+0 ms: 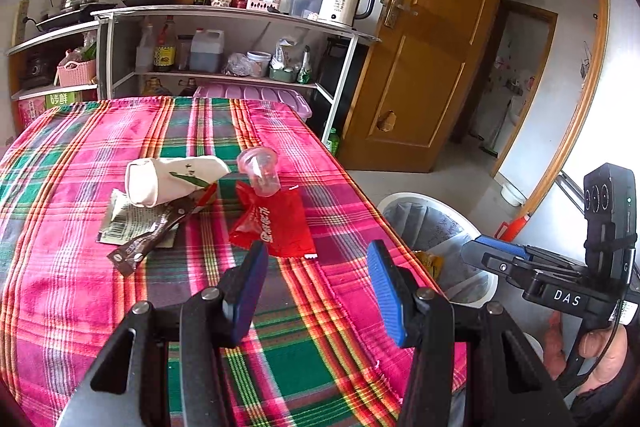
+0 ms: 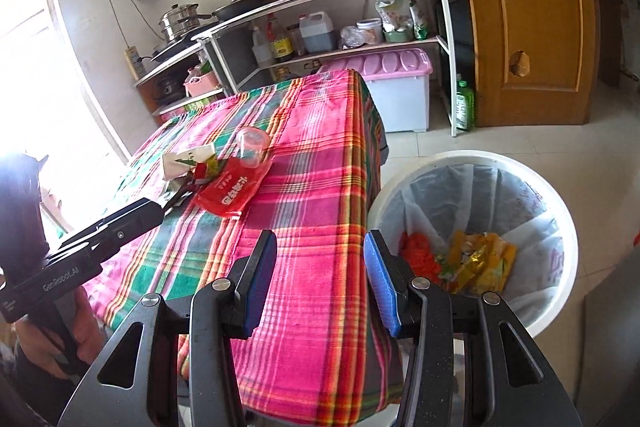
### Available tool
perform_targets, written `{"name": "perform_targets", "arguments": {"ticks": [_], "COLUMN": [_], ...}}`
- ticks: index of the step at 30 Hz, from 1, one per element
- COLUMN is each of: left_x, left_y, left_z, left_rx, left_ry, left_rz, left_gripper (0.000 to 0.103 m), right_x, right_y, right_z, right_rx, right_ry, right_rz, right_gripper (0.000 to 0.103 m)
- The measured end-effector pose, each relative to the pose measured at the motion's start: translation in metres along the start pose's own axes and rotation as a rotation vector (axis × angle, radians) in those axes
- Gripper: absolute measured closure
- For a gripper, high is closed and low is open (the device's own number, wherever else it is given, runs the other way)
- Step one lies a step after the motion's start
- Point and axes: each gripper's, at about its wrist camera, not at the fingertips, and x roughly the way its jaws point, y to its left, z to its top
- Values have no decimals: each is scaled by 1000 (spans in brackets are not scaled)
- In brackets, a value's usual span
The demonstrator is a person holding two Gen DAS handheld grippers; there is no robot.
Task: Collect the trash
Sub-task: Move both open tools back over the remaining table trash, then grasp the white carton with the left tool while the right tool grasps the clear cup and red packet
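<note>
Desk (image 1: 60, 307): draped in a soft plaid cloth; a dragging tool could snag and pull it, shifting the litter.
Bin (image 2: 560, 227): white, round, thin liner, on the floor just beside the desk edge; some wrappers already inside. A light piece let go early may drift past the rim.
Red wrapper (image 1: 276, 223): crinkled glossy film, flat mid-desk; likely to slip from the pads.
Cup (image 1: 260, 171): clear thin plastic, upright, touching the red wrapper; tips or crushes easily.
Left tool (image 1: 316, 267): jaws apart, empty, above the cloth.
Right tool (image 2: 320, 259): jaws apart, empty.
</note>
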Motion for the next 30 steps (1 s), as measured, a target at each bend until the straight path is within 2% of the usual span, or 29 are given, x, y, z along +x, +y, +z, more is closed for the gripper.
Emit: {"name": "perform_targets", "arguments": {"ticks": [13,25,30], "left_x": [-12,2,19], "left_y": [53,96,112], "left_z": [5,20,31], "left_rx": [-65,-125,-141], "left_ry": [-35,-30,-5], "left_rz": [113,152,156], "left_gripper": [49,49,41], "right_x": [25,57,74], "right_y": [34,61,68], "right_z": [12,31,42], "right_rx": [-72,-132,-147], "right_ry": [33,46,55], "right_rz": [20,43,52], "right_gripper": [56,56,56]}}
